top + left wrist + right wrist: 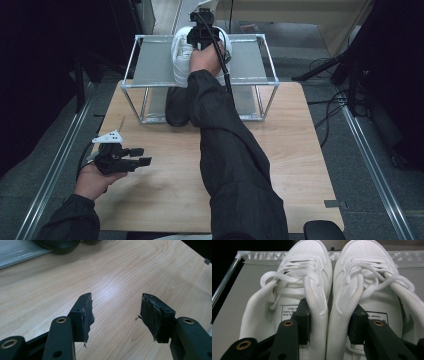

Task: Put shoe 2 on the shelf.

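**White sneakers on the rack, my right claw straddling their inner walls**

Where the two white sneakers (329, 297) stand side by side on the top shelf (150, 62) of the metal rack (131, 85), toes pointing away from me, my right gripper (329, 325) has one jaw dipped inside each shoe. Between the jaws sit the two inner collars, pressed together, with the padded edges running up between my pads. The jaws stand partly apart, and I see a slight gap between each pad and the collar beside it, so I read this as a loosened hold, not a clamp. Laces lie in loose loops over both tongues, and a printed label shows on each insole just past my fingertips.

From the high view, my right hand (204, 57) reaches over the rack's front rail, the sleeve stretching across the wooden table (300, 150), the cable trailing back along the arm. A dark shoe (176, 107) sits on the rack's lower level, below the white pair.

My left gripper (116, 312) rests well apart from all this, near the table's left edge, jaws wide apart with nothing between them, bare wood showing past the worn pads
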`<state>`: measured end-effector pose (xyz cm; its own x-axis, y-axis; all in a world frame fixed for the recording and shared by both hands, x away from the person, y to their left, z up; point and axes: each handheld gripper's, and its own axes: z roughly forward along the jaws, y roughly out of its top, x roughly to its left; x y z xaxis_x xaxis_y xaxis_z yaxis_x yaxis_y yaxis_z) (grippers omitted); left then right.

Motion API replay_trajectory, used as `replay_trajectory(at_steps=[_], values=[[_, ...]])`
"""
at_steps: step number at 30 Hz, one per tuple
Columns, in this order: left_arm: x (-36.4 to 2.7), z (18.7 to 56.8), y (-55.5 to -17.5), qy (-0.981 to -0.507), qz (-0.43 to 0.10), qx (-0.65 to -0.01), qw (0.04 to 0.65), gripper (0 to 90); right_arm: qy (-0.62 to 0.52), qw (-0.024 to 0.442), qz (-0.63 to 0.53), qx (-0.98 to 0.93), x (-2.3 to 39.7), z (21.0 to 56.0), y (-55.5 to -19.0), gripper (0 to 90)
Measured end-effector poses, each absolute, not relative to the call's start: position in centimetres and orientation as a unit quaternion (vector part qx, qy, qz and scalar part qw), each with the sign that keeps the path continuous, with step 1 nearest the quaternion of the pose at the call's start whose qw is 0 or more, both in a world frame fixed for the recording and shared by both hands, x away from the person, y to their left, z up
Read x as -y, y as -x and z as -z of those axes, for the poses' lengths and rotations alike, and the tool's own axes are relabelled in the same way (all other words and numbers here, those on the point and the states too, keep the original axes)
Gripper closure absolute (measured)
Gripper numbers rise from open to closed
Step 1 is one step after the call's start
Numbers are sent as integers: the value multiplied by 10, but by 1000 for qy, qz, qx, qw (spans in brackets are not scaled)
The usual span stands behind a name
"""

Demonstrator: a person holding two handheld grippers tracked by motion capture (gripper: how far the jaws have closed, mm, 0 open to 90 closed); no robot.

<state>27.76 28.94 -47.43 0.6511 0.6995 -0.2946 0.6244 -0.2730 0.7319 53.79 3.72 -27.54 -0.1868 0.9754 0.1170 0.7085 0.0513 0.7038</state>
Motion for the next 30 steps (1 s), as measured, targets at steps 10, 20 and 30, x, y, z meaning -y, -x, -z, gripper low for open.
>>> replay_trajectory(at_steps=[10,20,30], values=[[-284,476,-278,-802,-39,-411,432,430,-582,199,-341,-711,-35,276,-532,461],[-283,476,-280,-806,-34,-409,427,423,-532,197,-337,-751,-26,271,-524,428],[-280,477,-282,-807,-30,-409,424,422,-495,183,-347,-775,-15,264,-516,415]])
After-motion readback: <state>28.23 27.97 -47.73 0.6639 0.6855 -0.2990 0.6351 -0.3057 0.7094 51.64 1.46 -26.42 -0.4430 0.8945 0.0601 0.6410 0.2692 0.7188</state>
